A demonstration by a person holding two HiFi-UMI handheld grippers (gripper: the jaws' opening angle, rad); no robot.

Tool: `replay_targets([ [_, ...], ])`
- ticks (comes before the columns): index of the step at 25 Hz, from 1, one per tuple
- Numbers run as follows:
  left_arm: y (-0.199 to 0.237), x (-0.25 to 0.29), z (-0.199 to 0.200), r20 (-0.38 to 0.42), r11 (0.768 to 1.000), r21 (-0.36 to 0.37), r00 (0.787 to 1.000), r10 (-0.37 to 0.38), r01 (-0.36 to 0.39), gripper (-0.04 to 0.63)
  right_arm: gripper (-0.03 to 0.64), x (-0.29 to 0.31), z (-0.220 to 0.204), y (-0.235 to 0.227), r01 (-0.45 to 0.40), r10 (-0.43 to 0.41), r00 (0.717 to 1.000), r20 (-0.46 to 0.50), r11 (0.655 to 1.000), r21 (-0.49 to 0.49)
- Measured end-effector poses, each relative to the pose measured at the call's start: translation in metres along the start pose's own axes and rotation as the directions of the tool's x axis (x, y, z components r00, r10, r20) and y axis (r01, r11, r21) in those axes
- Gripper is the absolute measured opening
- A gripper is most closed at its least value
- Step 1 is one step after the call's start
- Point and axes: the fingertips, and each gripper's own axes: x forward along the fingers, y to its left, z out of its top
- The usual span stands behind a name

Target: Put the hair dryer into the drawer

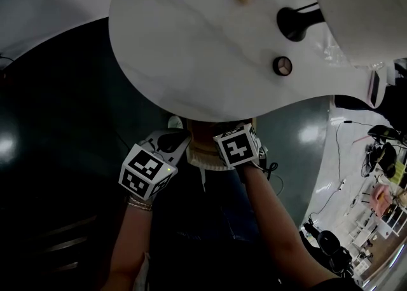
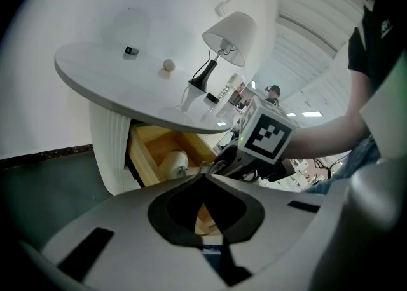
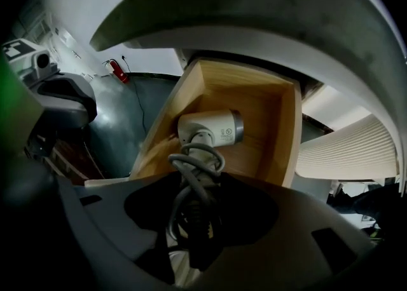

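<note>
Hair dryer [image 3: 213, 129]: lying in the wooden drawer [image 3: 280, 124], handle rising between the right fingers.
Right fingers [image 3: 251, 213]: clamped on its cord-wrapped handle.
Left fingers [image 2: 241, 210]: closed together, empty.

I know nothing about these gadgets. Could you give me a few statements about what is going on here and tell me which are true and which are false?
1. The drawer under the table is open. True.
2. The hair dryer lies on the tabletop. False: it is down in the drawer, its handle between the fingers of the right gripper.
3. A lamp stands on the table. True.
4. The cord trails loose over the floor. False: it is bundled in loops at the dryer's handle.
</note>
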Motion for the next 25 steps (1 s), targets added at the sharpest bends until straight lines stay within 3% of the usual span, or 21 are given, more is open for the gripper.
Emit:
replay_targets([
  [6, -0.004, 0.007, 0.000, -0.016, 1.000, -0.004, 1.000, -0.006, 0.006, 0.015, 0.209, 0.003, 0.004, -0.014, 0.053, -0.052, 0.998, 0.030, 0.998, -0.022],
  [18, 0.006, 0.009, -0.002, -0.012, 1.000, -0.005, 1.000, 0.007, -0.007, 0.015, 0.209, 0.022, 0.011, -0.016, 0.076, -0.082, 0.988, 0.131, 0.996, 0.049],
  [25, 0.005, 0.010, -0.003, -0.017, 1.000, 0.002, 1.000, -0.001, 0.001, 0.015, 0.258, 0.022, 0.009, -0.005, 0.090, -0.079, 0.993, 0.093, 0.989, -0.118],
])
